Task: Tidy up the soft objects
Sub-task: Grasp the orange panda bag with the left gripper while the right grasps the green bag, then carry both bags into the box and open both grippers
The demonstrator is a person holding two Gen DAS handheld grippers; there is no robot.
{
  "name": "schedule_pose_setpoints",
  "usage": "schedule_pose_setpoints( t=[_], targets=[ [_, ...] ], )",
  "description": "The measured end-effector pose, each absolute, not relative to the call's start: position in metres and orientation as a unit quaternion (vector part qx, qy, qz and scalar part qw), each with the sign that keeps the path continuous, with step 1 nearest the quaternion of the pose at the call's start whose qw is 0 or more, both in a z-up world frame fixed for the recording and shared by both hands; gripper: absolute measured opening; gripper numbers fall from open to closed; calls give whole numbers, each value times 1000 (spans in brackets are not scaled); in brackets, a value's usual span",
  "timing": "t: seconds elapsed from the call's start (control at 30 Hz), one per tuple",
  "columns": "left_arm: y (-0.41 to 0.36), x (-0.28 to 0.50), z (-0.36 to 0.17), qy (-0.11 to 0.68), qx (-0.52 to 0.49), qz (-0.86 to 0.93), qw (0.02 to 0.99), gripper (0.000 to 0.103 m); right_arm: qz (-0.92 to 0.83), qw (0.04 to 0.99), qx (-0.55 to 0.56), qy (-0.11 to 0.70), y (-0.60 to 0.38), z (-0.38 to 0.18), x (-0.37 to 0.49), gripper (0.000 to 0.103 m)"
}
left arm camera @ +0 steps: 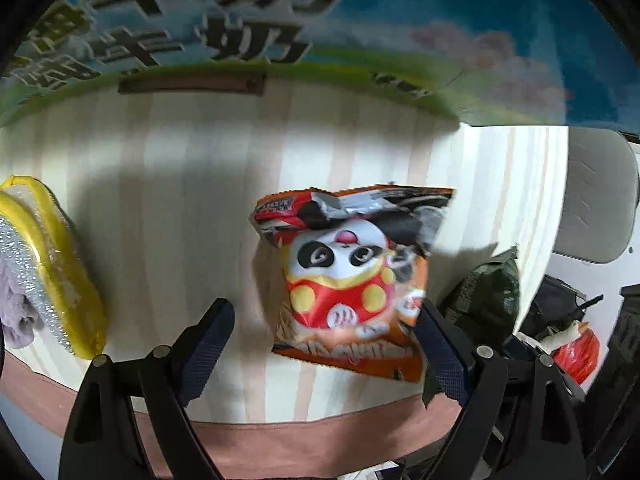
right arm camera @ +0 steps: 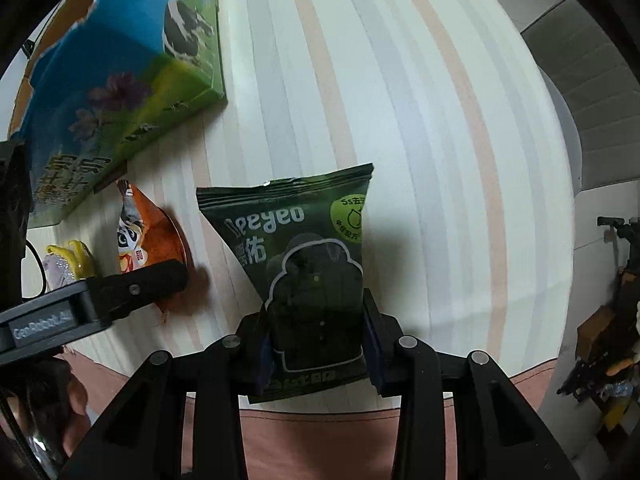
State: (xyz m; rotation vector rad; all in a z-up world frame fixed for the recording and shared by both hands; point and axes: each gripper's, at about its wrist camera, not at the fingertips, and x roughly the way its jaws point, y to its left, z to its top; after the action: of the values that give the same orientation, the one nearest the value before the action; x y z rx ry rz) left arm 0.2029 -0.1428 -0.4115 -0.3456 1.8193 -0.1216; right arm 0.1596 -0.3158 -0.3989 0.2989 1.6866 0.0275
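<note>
An orange snack bag with a panda print (left arm camera: 352, 280) lies on the striped table, between the fingers of my left gripper (left arm camera: 324, 344). The jaws are wide open; the right finger touches the bag's edge, the left stands apart. It also shows in the right wrist view (right arm camera: 138, 240). My right gripper (right arm camera: 318, 344) is shut on a dark green Deeyeo packet (right arm camera: 296, 256) and holds it by its lower part. That packet also shows in the left wrist view (left arm camera: 488, 300).
A blue-green milk carton box (left arm camera: 280, 12) stands at the back of the table, also in the right wrist view (right arm camera: 120, 72). A yellow-edged scouring sponge pack (left arm camera: 52, 264) and purple cloth (left arm camera: 16, 312) lie left. The table's pink front edge (left arm camera: 320, 440) is close. A grey chair (left arm camera: 600, 200) stands right.
</note>
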Motion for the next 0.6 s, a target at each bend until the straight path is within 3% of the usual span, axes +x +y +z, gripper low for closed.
schedule_pose_setpoints(
  t=[0.07, 0.13, 0.2, 0.4, 0.6],
  targets=[
    [-151, 203, -407, 776, -115, -45, 618, 78, 10, 653, 126, 747, -309, -403, 160, 41],
    [-155, 201, -403, 768, -90, -38, 633, 56, 9, 651, 119, 750, -305, -407, 161, 41],
    [-156, 198, -400, 762, -75, -35, 642, 47, 9, 651, 110, 751, -302, -412, 160, 41],
    [-139, 173, -395, 762, -78, -24, 643, 43, 19, 654, 106, 748, -285, -415, 156, 37],
    [-127, 150, -338, 736, -95, -50, 668, 43, 76, 682, 119, 717, -269, -352, 150, 36]
  ],
)
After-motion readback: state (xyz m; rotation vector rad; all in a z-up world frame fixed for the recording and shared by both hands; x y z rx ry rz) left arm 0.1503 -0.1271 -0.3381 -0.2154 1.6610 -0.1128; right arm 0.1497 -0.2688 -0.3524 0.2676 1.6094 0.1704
